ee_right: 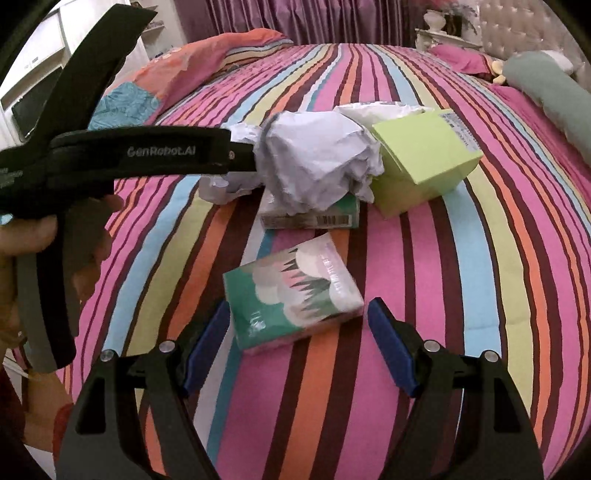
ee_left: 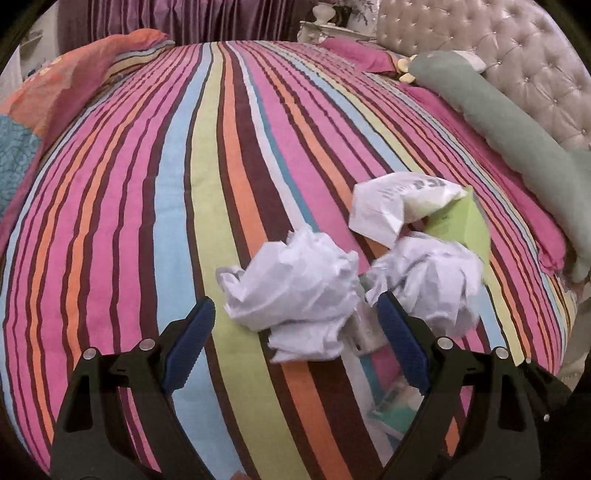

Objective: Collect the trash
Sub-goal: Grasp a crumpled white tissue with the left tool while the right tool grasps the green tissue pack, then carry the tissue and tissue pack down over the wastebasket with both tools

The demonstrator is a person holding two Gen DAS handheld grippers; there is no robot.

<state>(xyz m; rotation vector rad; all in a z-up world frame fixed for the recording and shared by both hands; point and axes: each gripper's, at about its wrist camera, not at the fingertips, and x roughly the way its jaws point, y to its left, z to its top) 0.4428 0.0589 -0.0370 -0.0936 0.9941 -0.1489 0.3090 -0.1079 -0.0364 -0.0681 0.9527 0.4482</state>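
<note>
My left gripper (ee_left: 295, 332) is wide apart over a paper ball (ee_left: 295, 284) on the striped bed (ee_left: 147, 221); it holds nothing. My right gripper (ee_right: 297, 328) is apart around a green pack (ee_right: 291, 295); not touching it.

The bed had this loud striped bedspread (ee_left: 155, 206) in pink, orange, blue and lime. A long grey-green bolster (ee_left: 495, 122) lay along a tufted headboard (ee_left: 498, 48), with a pink pillow (ee_left: 354, 55) beside it. Purple curtains (ee_right: 314, 18) hung behind, and an orange-pink folded blanket (ee_right: 207, 59) sat at the far corner.
</note>
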